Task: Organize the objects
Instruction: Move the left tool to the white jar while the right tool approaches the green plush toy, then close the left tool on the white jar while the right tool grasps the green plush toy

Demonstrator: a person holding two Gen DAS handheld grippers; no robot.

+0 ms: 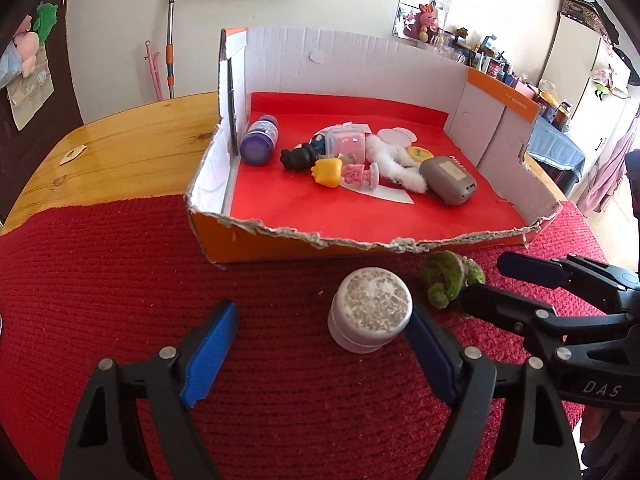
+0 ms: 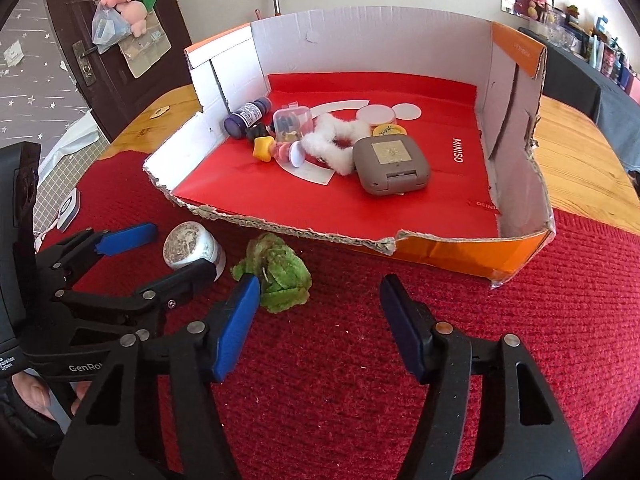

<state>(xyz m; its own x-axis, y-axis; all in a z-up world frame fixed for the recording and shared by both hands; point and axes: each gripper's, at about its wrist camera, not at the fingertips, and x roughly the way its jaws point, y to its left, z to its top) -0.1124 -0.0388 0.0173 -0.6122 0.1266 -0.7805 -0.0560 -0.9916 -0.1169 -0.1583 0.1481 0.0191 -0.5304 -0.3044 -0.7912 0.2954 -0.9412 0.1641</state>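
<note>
A round silver jar (image 1: 370, 316) with a speckled lid stands on the red knit mat, between the open fingers of my left gripper (image 1: 320, 326), close to the right finger. It also shows in the right wrist view (image 2: 192, 246). A green fuzzy scrunchie (image 1: 448, 278) lies just right of the jar; in the right wrist view the scrunchie (image 2: 280, 276) sits by the left fingertip of my open, empty right gripper (image 2: 320, 296). Behind both stands a torn cardboard box (image 1: 280, 236) with a red floor.
The box (image 2: 520, 252) holds a purple bottle (image 1: 260, 142), a grey case (image 1: 448, 180), a white fluffy scrunchie (image 1: 396, 164), a yellow toy (image 1: 328, 172), a clear small container (image 1: 346, 142) and other small items. Wooden table (image 1: 120, 152) lies beyond the mat.
</note>
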